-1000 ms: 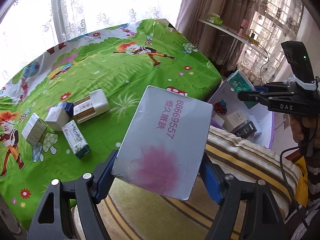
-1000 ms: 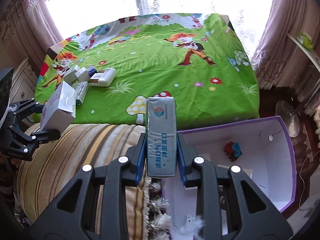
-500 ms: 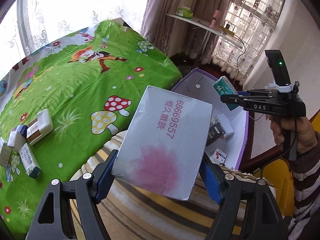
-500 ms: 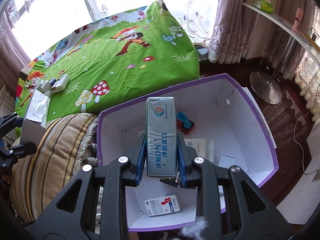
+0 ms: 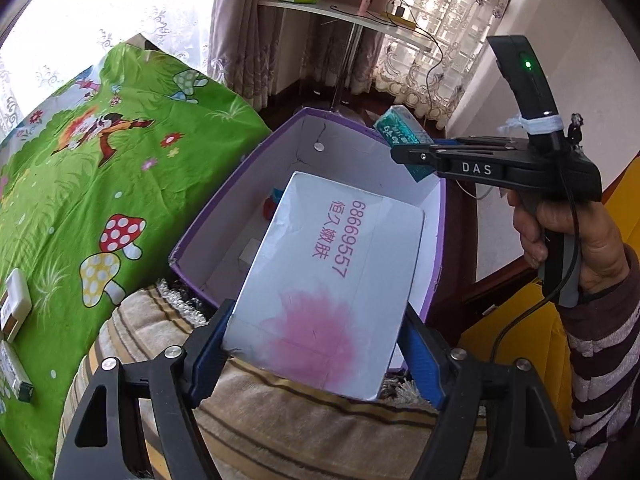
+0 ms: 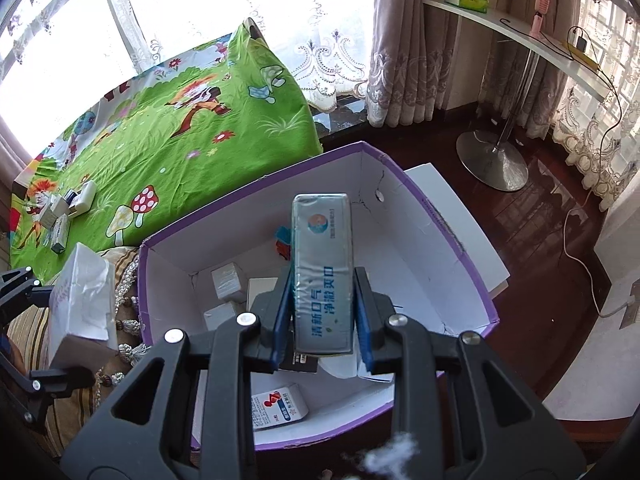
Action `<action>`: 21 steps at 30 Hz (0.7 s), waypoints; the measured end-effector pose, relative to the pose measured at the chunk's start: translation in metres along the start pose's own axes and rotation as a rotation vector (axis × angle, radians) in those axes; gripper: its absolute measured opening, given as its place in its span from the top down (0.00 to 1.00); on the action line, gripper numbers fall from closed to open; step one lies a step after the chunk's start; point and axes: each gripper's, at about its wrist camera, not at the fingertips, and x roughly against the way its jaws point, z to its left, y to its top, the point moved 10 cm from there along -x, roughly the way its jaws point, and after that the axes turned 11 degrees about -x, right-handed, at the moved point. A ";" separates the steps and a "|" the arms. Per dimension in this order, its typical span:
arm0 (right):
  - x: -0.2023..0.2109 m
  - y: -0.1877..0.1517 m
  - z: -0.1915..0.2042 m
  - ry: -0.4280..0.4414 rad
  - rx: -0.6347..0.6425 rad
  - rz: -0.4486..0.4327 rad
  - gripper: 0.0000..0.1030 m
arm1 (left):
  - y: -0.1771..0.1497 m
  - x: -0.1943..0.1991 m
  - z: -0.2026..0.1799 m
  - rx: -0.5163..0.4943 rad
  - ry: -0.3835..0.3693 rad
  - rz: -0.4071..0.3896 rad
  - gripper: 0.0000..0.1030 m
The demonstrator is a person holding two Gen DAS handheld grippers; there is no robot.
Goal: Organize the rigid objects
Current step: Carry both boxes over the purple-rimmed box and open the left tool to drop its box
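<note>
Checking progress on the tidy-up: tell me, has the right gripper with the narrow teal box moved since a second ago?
Yes. The right gripper, shut on the narrow teal box, has swung from over the green bedspread to above the purple-rimmed box.

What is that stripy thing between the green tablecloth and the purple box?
A brown striped cushion with a tasselled fringe lies between the green tablecloth and the purple box; the left wrist view shows it best.

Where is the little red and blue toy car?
In the right wrist view, the little red and blue toy car sits inside the purple cardboard box, near its far wall, partly hidden behind the held pale blue packet.
</note>
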 end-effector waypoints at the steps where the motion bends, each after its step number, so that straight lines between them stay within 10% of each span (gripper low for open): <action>1: 0.001 0.001 -0.002 -0.002 -0.004 -0.003 0.69 | 0.001 -0.003 -0.006 -0.016 -0.014 0.009 0.23; 10: 0.002 0.003 -0.020 -0.018 -0.039 -0.012 0.69 | 0.001 -0.015 -0.015 -0.009 -0.050 0.035 0.18; 21: -0.009 0.016 -0.031 -0.042 -0.067 -0.007 0.68 | -0.003 0.035 0.033 0.199 -0.027 -0.155 0.18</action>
